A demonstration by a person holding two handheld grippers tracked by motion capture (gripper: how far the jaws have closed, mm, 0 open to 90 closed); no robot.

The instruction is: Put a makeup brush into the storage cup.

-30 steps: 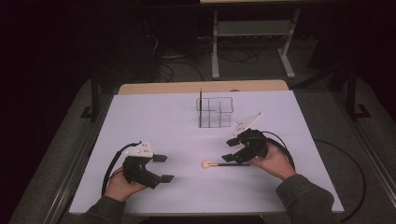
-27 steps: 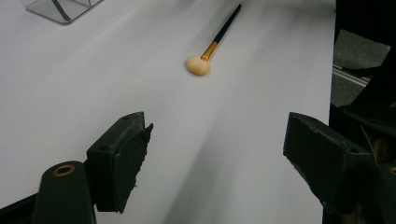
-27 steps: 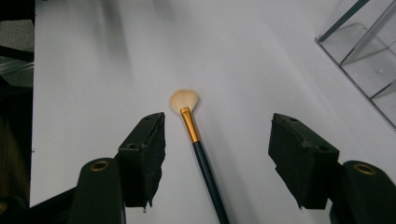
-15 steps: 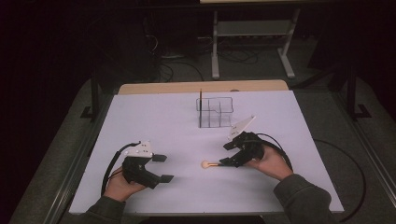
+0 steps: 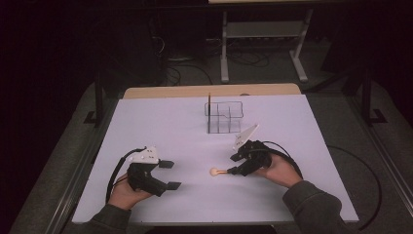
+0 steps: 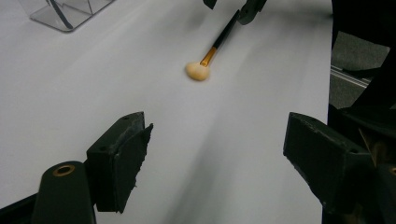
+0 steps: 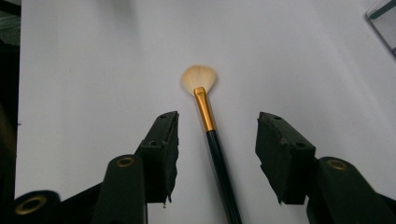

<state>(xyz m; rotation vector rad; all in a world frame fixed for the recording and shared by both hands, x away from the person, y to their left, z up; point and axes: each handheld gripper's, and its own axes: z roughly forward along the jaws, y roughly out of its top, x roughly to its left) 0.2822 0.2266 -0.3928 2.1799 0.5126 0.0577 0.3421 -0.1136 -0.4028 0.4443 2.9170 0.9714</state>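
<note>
Brush handle end cut off

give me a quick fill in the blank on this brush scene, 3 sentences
1. The brush lies between the jaws of the ____ gripper.
2. Its ferrule, between bristles and black handle, is ____ in colour.
3. The clear organiser stands on the white ____.

Missing words: right; gold; table
</note>
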